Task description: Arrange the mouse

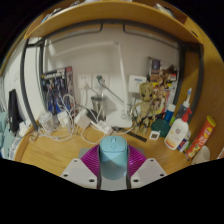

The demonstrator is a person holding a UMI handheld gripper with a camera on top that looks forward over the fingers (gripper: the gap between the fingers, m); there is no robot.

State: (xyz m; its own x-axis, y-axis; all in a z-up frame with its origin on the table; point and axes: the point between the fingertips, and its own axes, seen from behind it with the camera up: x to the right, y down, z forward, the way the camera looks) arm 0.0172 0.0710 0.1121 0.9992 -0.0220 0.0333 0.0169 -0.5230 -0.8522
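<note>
Gripper view looks across a wooden tabletop (60,150) toward a white back wall crowded with clutter. Along the left part of the table's far edge sit a dark item I cannot make out and a tangle of white cables and plugs (60,120) (too jumbled to sort one from another). Nearer the middle of the far edge, more white cords loop up against the wall. At the near edge, the gripper (113,165) holds the mouse (113,156), a light blue one, between its two fingers; the purple pads (93,160) press on both its sides, so the fingers are narrowed onto it. Toward the right end of the far edge stands a small figure or ornament (150,100), then a white bottle with a red cap (179,128), and at the right edge an orange tube (203,135) leaning
</note>
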